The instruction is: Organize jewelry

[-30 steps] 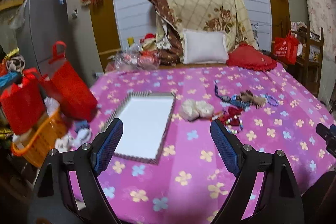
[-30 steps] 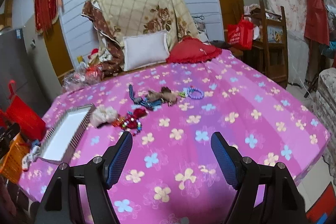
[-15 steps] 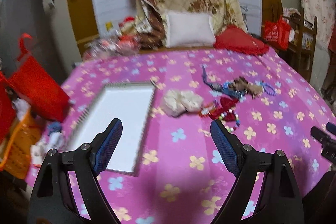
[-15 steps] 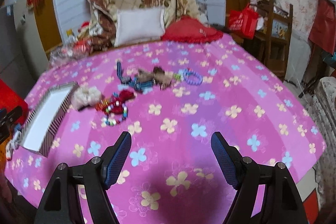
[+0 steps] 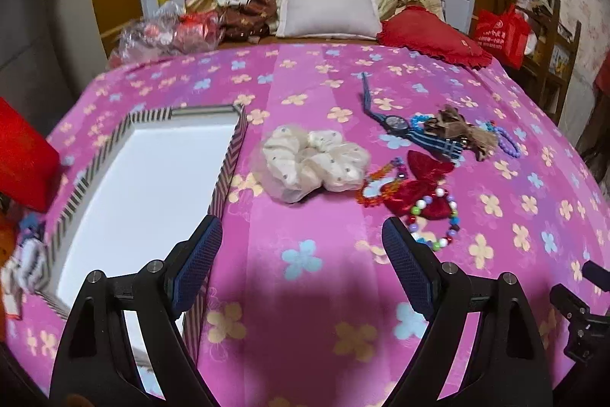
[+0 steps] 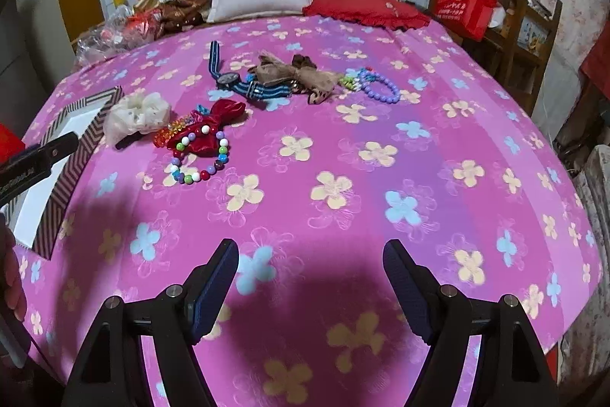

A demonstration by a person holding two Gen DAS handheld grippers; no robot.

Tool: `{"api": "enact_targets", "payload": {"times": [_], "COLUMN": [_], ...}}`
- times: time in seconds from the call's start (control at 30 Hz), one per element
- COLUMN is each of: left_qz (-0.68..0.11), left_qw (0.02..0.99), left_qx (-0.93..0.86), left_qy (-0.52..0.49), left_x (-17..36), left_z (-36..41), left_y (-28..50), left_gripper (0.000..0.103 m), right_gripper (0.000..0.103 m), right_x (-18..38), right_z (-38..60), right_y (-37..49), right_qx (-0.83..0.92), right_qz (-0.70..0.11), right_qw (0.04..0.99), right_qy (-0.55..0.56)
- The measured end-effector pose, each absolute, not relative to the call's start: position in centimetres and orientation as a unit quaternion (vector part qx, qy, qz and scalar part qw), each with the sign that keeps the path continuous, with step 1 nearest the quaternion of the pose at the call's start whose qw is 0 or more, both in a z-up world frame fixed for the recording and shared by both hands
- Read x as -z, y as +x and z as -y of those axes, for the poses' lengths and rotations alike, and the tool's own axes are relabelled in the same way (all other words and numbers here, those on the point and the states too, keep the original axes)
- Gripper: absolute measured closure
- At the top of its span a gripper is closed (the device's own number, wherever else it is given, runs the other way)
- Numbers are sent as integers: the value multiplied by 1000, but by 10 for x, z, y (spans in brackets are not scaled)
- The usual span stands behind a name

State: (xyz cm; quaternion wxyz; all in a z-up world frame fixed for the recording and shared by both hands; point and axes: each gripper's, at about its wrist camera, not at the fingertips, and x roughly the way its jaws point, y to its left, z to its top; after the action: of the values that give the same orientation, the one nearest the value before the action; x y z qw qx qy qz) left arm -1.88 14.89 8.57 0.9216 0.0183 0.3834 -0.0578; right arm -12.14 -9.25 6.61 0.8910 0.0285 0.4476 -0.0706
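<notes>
Both grippers, left (image 5: 301,250) and right (image 6: 310,271), had closed in on the cream fabric scrunchie (image 5: 312,166) ahead; jaws wide open, empty.

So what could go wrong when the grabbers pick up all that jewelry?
The colorful bead bracelet lies partly on the red bow, beside the orange bracelet, so one pinch might lift several. The watch strap touches the brown bow and could drag it. Both the left gripper and right gripper are open, holding nothing.
</notes>
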Motion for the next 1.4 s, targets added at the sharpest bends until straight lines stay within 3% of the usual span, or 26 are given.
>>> {"api": "enact_targets", "payload": {"times": [0.3,0.43,0.5,0.67,0.73,0.8,1.23,1.4], "left_qz": [-426,-438,-443,-444,-445,-444,-468,-483], "left_qw": [902,895,892,890,888,888,864,858], "left_qx": [51,50,52,66,77,85,129,141], "left_qy": [-46,-69,-74,-82,-87,-90,-133,-104], "left_x": [-63,-61,-60,-61,-61,-62,-54,-52], "left_z": [-203,-217,-220,-220,-220,-218,-200,-176], "left_y": [11,19,22,22,23,23,39,72], "left_gripper": [19,37,39,39,39,39,39,38], "right_gripper": [27,29,29,32,47,52,52,51], "right_x": [-52,-58,-61,-60,-52,-42,-19,-17], "right_z": [64,33,18,9,17,25,49,49], "right_y": [-60,-32,-20,-2,1,2,12,15], "right_qx": [39,-5,-23,-23,-14,-10,-40,-49], "right_qz": [-478,-475,-471,-460,-468,-481,-491,-485], "right_qw": [877,880,882,888,883,877,869,871], "right_qy": [21,0,-9,-7,0,1,53,54]}}
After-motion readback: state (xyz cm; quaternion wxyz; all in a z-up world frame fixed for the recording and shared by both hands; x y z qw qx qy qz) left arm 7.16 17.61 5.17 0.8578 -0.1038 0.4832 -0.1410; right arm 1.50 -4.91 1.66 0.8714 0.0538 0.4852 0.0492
